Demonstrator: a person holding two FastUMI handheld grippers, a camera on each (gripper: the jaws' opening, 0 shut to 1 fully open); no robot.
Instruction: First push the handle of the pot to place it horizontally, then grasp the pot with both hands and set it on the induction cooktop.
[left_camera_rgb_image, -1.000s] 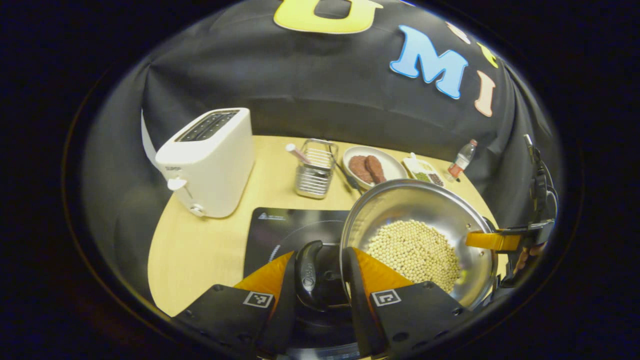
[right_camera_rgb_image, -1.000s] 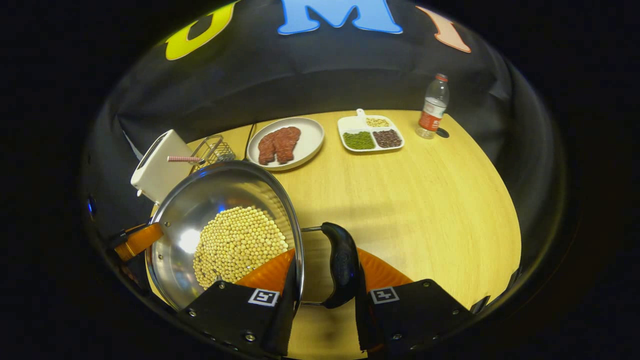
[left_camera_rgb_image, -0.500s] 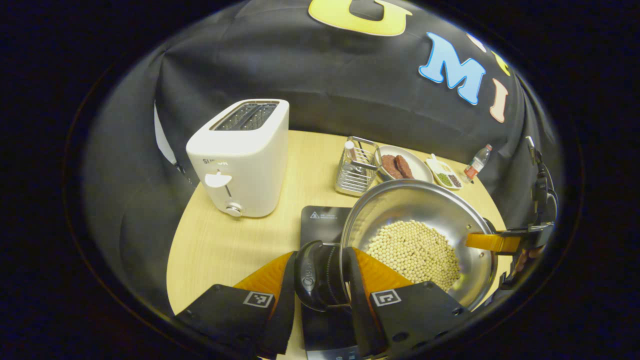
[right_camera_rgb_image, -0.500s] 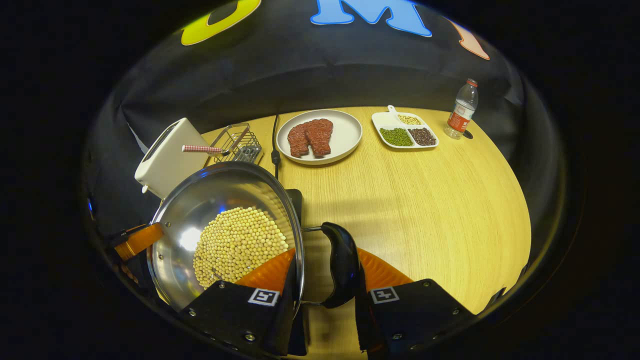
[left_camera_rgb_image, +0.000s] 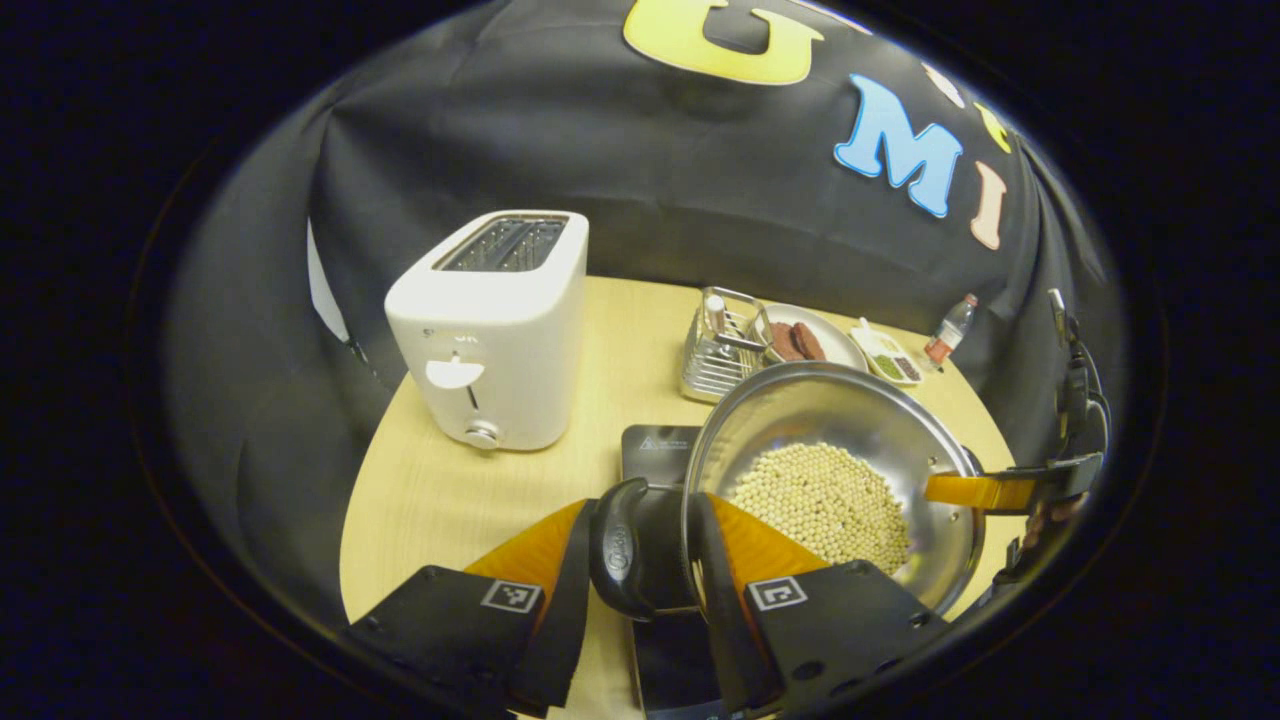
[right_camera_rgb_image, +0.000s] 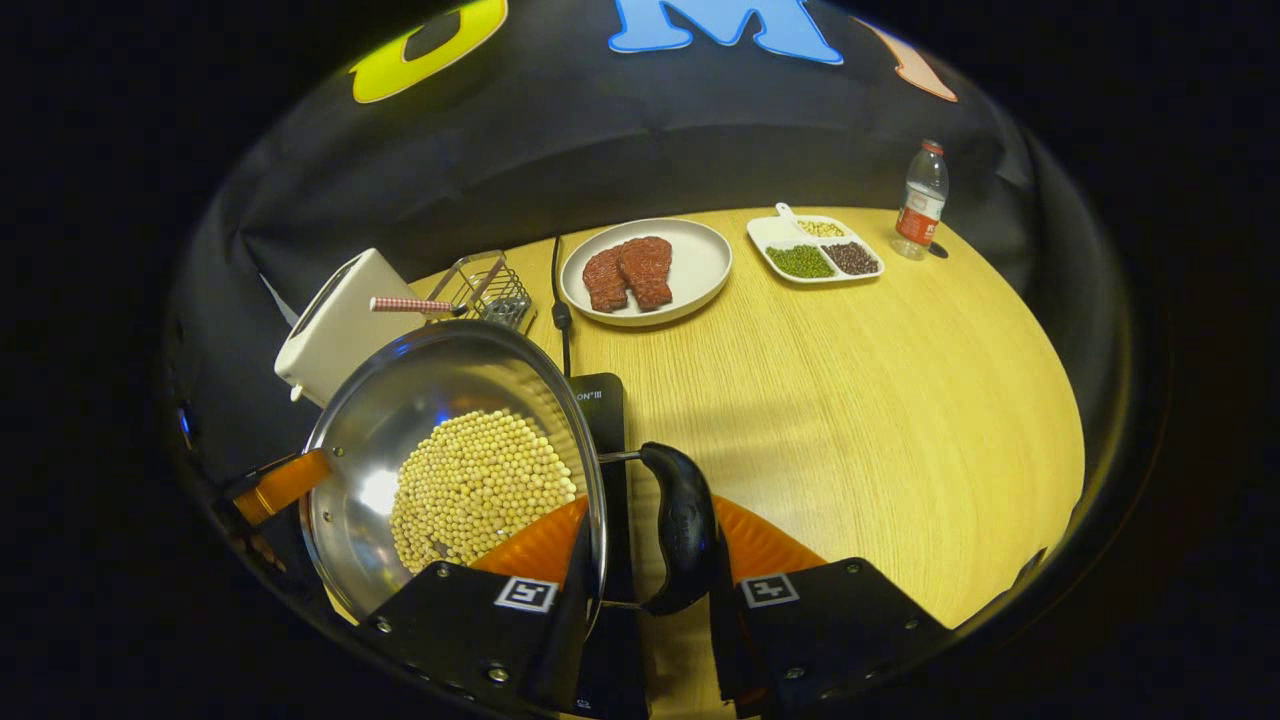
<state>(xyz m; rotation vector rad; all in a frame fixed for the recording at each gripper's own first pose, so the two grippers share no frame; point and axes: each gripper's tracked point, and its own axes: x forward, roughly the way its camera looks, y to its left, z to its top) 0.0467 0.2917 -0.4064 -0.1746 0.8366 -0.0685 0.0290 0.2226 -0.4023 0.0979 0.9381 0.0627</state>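
nearest the lens, the left gripper (left_camera_rgb_image: 640, 590) has its jaws clamped on the pot's left loop handle (left_camera_rgb_image: 620, 548); the right gripper (right_camera_rgb_image: 645, 590) has one finger inside the rim among the beans and the other outside the right loop handle (right_camera_rgb_image: 685, 528), so its jaws straddle rim and handle together. whether both fingers truly press cannot be told. the stainless pot (left_camera_rgb_image: 840, 420), part-filled with soybeans (right_camera_rgb_image: 480, 480), is held between the two grippers, apparently lifted above the counter (right_camera_rgb_image: 850, 400). both handles lie level, so the handle-pushing step reads as done and the two-handed grasp as made.

just beyond, the black induction cooktop (left_camera_rgb_image: 655, 450) lies under the pot's left side in the left gripper view; in the right gripper view its edge (right_camera_rgb_image: 600, 410) shows under the pot's right side. the pot seems partly over the cooktop but not yet set down; centring and lowering appear to remain.

mid-distance: a white toaster (left_camera_rgb_image: 495, 330) stands left of the cooktop, a wire basket (left_camera_rgb_image: 715, 345) with a straw-like stick behind it, and a cable (right_camera_rgb_image: 560, 300) runs toward the cooktop.

farther: a plate with two meat pieces (right_camera_rgb_image: 645, 270), a divided dish of beans (right_camera_rgb_image: 815, 250) and a plastic bottle (right_camera_rgb_image: 920, 200) stand near the counter's far edge. the counter is pale wood, oval in these views, with open surface to the right. black cloth closes the booth behind.
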